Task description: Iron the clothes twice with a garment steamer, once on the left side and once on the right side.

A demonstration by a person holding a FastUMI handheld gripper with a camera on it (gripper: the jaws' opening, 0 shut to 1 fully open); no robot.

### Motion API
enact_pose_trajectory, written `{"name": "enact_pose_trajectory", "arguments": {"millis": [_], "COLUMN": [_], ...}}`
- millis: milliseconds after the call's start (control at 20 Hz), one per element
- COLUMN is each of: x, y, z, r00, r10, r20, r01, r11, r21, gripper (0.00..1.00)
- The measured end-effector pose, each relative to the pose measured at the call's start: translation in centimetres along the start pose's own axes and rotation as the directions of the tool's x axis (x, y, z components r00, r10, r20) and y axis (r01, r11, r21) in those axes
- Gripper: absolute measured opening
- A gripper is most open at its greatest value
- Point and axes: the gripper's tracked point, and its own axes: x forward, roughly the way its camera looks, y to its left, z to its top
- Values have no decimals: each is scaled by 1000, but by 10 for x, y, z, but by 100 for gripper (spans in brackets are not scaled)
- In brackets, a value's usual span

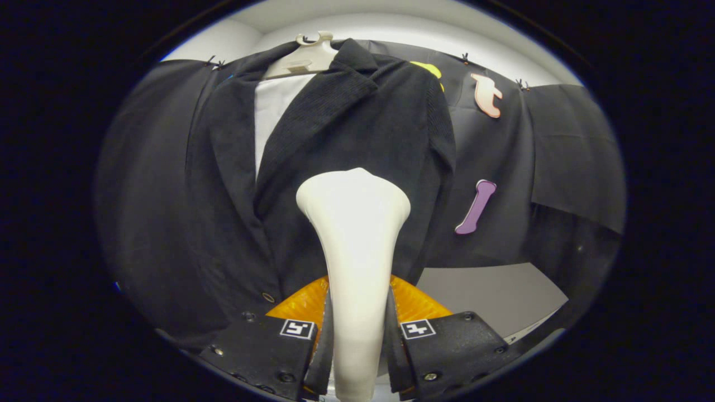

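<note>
To the left of the tongs hung the dark wall cloth [151,184], and against it the left front of the black jacket [223,184], whose lower hem reached down just beyond the left finger [262,349]. A small button [268,297] sat on that front panel a little above the same finger. Higher up and beyond the fingers, a pale hanger [304,58] carried the jacket, and a white lining [273,111] showed between the lapels.

The tongs [357,346] were closed on the handle of the white garment steamer [354,234]: both fingers pressed against its narrow stem from either side. The steamer rose straight ahead from between them, widening to a broad head that lay over the right front panel of the jacket, near mid-chest height; whether the head actually touched the cloth could not be told.

Beyond the right finger [452,346] was a grey surface [491,296].
</note>
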Motion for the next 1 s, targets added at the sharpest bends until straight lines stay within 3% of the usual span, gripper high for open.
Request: {"name": "enact_pose_trajectory", "arguments": {"millis": [550, 1000], "x": [7, 16], "y": [-7, -6], "z": [-81, -118], "r00": [993, 987], "r10": [-30, -63], "r20": [-115, -148], "r01": [23, 45], "r11": [998, 992], "r21": [-60, -116], "gripper": [43, 43]}}
